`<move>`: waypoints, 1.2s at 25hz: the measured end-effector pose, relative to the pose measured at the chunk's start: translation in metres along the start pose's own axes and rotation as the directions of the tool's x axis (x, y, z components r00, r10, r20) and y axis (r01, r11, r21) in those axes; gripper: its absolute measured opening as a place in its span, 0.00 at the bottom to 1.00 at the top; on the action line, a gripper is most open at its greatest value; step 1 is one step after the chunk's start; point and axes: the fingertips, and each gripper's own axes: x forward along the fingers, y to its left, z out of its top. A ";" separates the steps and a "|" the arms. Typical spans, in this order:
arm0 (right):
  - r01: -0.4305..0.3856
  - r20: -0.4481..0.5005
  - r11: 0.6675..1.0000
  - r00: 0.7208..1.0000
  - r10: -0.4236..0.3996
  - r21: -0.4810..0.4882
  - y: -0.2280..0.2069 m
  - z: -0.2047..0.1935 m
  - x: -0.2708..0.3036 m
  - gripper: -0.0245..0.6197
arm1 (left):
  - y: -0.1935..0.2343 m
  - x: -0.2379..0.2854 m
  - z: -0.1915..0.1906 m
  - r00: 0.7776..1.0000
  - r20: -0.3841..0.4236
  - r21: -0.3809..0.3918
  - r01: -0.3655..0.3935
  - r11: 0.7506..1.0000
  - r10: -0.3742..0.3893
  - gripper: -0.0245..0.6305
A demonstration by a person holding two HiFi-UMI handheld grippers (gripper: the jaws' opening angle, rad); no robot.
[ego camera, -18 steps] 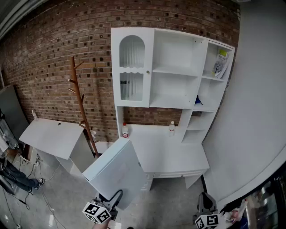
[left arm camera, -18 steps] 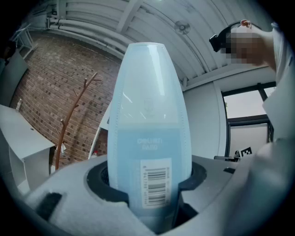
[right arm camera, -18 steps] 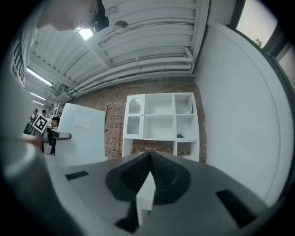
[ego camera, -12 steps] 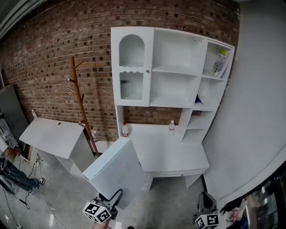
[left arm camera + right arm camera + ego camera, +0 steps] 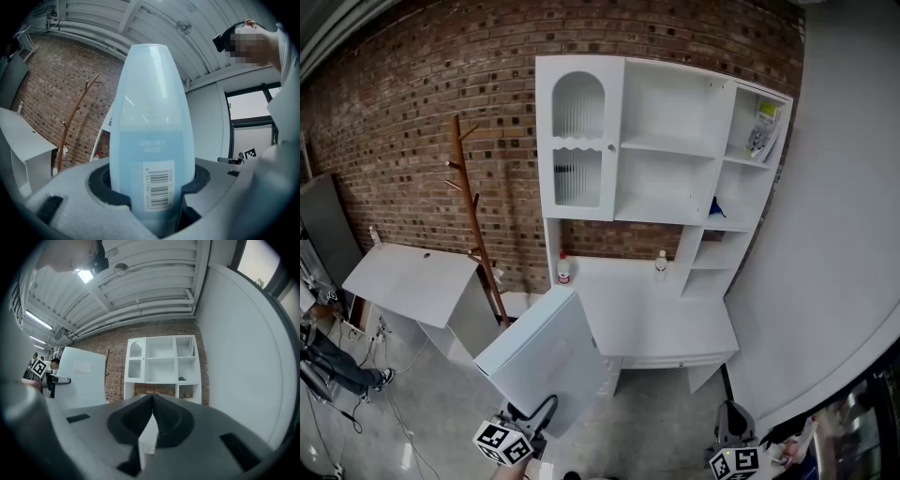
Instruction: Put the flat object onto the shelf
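Head view shows little moved: left tool (image 5: 525, 420) pinches the blue folder (image 5: 546, 361) well short of the shelf unit (image 5: 675, 150), so carrying remains. Right tool (image 5: 151, 413) sits pressed together, empty.

I seem to be in a staged home corner inside an industrial hall: a white shelf unit (image 5: 675, 94) backs onto a brick wall (image 5: 412, 112), a wooden coat stand (image 5: 474, 208) just left of it, bare concrete floor (image 5: 441, 412) below and a ribbed ceiling (image 5: 140, 291) above.

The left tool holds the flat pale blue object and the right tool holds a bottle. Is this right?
No. The right tool is shut and empty, as the right gripper view shows. The left tool does hold the flat pale blue object.
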 end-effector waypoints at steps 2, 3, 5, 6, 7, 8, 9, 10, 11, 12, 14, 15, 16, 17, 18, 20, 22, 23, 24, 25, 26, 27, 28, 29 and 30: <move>0.003 0.004 1.000 1.000 -0.003 0.018 -0.004 0.000 -0.003 0.08 | -0.006 -0.002 0.001 1.000 0.001 -0.005 -0.008 1.000 0.008 0.46; 0.001 0.008 1.000 1.000 -0.001 0.021 -0.007 0.000 -0.004 0.08 | -0.008 -0.003 0.001 1.000 0.002 -0.005 -0.011 1.000 0.011 0.46; -0.008 0.010 1.000 1.000 0.008 0.020 -0.010 -0.001 -0.006 0.08 | -0.012 -0.005 -0.004 1.000 0.003 -0.002 -0.015 1.000 0.015 0.46; -0.015 0.007 1.000 1.000 0.015 0.016 -0.012 -0.002 -0.007 0.08 | -0.014 -0.006 -0.006 1.000 0.003 -0.003 -0.018 1.000 0.018 0.46; -0.022 0.002 1.000 1.000 0.022 0.010 -0.012 -0.003 -0.008 0.08 | -0.016 -0.007 -0.007 1.000 0.002 -0.004 -0.022 1.000 0.022 0.46; -0.030 -0.004 1.000 1.000 0.030 0.001 -0.013 -0.004 -0.009 0.08 | -0.019 -0.008 -0.008 1.000 0.002 -0.005 -0.026 1.000 0.026 0.46; -0.036 -0.012 0.999 0.999 0.036 -0.008 -0.014 -0.005 -0.010 0.08 | -0.021 -0.009 -0.009 1.000 0.002 -0.004 -0.030 1.000 0.030 0.46; -0.041 -0.020 0.999 0.999 0.041 -0.016 -0.016 -0.007 -0.011 0.08 | -0.024 -0.010 -0.010 0.999 0.003 -0.003 -0.034 0.999 0.034 0.46; -0.046 -0.027 0.999 0.999 0.046 -0.020 -0.017 -0.009 -0.012 0.08 | -0.027 -0.011 -0.010 0.999 0.004 -0.001 -0.038 0.999 0.038 0.46; -0.053 -0.031 0.998 0.998 0.052 -0.023 -0.018 -0.011 -0.012 0.08 | -0.030 -0.011 -0.011 0.999 0.005 0.000 -0.040 0.999 0.040 0.46; -0.065 -0.032 0.998 0.997 0.064 -0.026 -0.022 -0.015 -0.014 0.09 | -0.036 -0.011 -0.014 0.999 0.008 0.001 -0.045 0.999 0.045 0.46; -0.069 -0.031 0.997 0.997 0.068 -0.027 -0.024 -0.017 -0.014 0.09 | -0.039 -0.011 -0.015 0.999 0.008 -0.001 -0.048 0.999 0.048 0.46; -0.073 -0.032 0.997 0.997 0.072 -0.026 -0.026 -0.018 -0.014 0.09 | -0.041 -0.011 -0.017 0.999 0.008 -0.003 -0.053 0.999 0.053 0.46; -0.076 -0.033 0.997 0.997 0.075 -0.025 -0.028 -0.020 -0.014 0.09 | -0.043 -0.011 -0.018 0.998 0.009 -0.003 -0.058 0.998 0.058 0.46; -0.079 -0.034 0.996 0.996 0.078 -0.027 -0.030 -0.020 -0.013 0.09 | -0.045 -0.011 -0.019 0.998 0.010 -0.003 -0.061 0.998 0.061 0.46; -0.089 -0.032 0.995 0.996 0.088 -0.034 -0.033 -0.020 -0.011 0.09 | -0.048 -0.010 -0.019 0.998 0.012 -0.002 -0.066 0.998 0.066 0.46; -0.099 -0.029 0.994 0.995 0.098 -0.037 -0.033 -0.019 -0.007 0.09 | -0.047 -0.008 -0.021 0.997 0.016 0.001 -0.069 0.998 0.069 0.46; -0.102 -0.029 0.994 0.994 0.101 -0.038 -0.034 -0.018 -0.005 0.09 | -0.045 -0.006 -0.021 0.997 0.019 0.002 -0.070 0.998 0.070 0.46; -0.104 -0.029 0.994 0.994 0.103 -0.038 -0.035 -0.018 -0.003 0.09 | -0.044 -0.003 -0.021 0.997 0.021 0.003 -0.072 0.997 0.072 0.46; -0.104 -0.030 0.994 0.994 0.103 -0.036 -0.036 -0.018 -0.001 0.09 | -0.044 0.000 -0.020 0.997 0.022 0.004 -0.072 0.997 0.072 0.46; -0.104 -0.033 0.994 0.994 0.102 -0.033 -0.038 -0.018 0.001 0.09 | -0.044 0.003 -0.019 0.997 0.024 0.004 -0.073 0.997 0.072 0.46; -0.102 -0.038 0.994 0.994 0.101 -0.031 -0.039 -0.018 0.003 0.09 | -0.044 0.005 -0.017 0.997 0.024 0.003 -0.073 0.997 0.073 0.46; -0.102 -0.041 0.994 0.994 0.100 -0.029 -0.040 -0.018 0.005 0.09 | -0.044 0.008 -0.016 0.997 0.025 0.001 -0.074 0.997 0.074 0.46; -0.101 -0.043 0.994 0.994 0.100 -0.030 -0.040 -0.019 0.007 0.09 | -0.043 0.011 -0.014 0.997 0.024 -0.001 -0.075 0.997 0.075 0.46; -0.101 -0.044 0.994 0.994 0.100 -0.032 -0.041 -0.020 0.009 0.09 | -0.042 0.014 -0.014 0.997 0.023 -0.002 -0.075 0.997 0.075 0.46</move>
